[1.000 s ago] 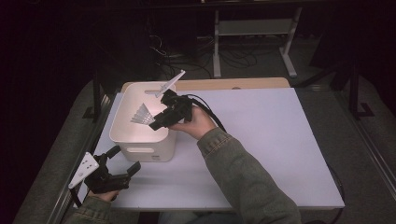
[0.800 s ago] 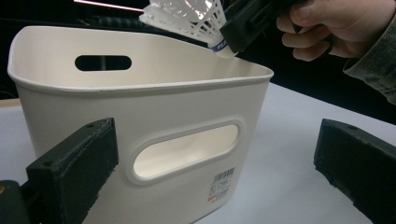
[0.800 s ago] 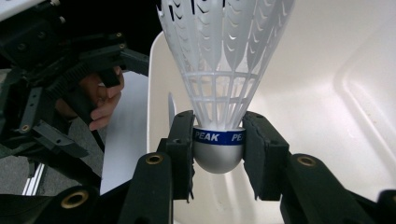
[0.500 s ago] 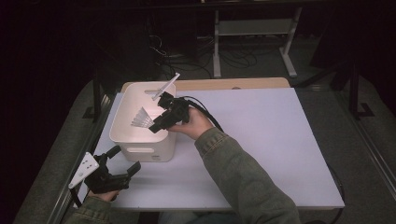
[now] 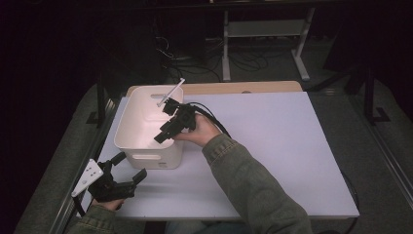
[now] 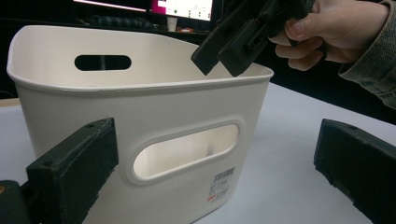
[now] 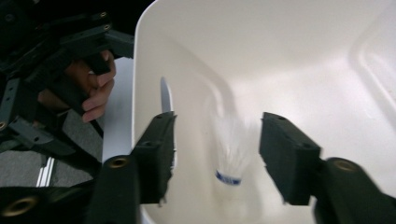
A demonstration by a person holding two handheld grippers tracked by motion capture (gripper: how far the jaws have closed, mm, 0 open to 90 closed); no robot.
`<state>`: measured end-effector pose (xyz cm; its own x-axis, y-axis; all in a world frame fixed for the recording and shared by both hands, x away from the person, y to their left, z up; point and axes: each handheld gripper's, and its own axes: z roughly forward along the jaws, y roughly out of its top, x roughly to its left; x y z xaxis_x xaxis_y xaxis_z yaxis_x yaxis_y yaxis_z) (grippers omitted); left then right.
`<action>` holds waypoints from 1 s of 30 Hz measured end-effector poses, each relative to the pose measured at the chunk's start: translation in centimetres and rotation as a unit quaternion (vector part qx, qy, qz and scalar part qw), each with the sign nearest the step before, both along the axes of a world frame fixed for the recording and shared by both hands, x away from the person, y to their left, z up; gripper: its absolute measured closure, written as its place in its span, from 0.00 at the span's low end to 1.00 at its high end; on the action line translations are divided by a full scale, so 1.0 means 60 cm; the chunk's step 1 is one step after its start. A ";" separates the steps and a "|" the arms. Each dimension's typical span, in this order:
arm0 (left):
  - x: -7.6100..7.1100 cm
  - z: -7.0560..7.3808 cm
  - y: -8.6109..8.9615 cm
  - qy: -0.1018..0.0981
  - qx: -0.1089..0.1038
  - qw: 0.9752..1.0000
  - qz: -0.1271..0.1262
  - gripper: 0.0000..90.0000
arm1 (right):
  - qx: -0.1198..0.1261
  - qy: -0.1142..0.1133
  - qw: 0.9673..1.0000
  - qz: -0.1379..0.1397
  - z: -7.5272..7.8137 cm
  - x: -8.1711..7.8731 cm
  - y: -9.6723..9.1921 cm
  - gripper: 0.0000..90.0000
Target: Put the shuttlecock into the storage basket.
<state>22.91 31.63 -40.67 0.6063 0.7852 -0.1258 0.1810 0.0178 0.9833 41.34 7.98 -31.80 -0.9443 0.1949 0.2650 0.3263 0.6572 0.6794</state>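
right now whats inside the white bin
One shuttlecock shows inside the white bin, blurred, between the open right tongs and free of them. The bin's near wall and the tongs hide part of the floor, so more could be there.

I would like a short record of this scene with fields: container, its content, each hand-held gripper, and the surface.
container: white bin with handle slots, upright on the table
content: shuttlecock, blurred, inside the bin
right hand-held gripper: over the bin, jaws open, pointing into it
left hand-held gripper: jaws open, near the table's front left corner, facing the bin
surface: white table
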 end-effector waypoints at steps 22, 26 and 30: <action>-0.001 0.000 0.000 0.001 0.002 1.000 -0.001 0.00 | 0.047 -0.036 0.997 -0.058 0.037 0.000 -0.057 0.00; -0.001 0.000 0.001 -0.001 0.005 1.000 -0.002 0.00 | 0.037 -0.050 0.996 -0.071 0.041 -0.003 -0.070 0.00; 0.000 0.000 0.001 -0.002 0.004 1.000 -0.003 0.00 | 0.040 -0.055 0.994 -0.082 0.049 -0.005 -0.088 0.00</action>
<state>22.92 31.67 -40.69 0.6110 0.7830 -0.1169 0.1769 0.0088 0.9842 41.05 2.72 -28.86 -0.9258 0.3312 0.1821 0.3448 0.5429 0.7657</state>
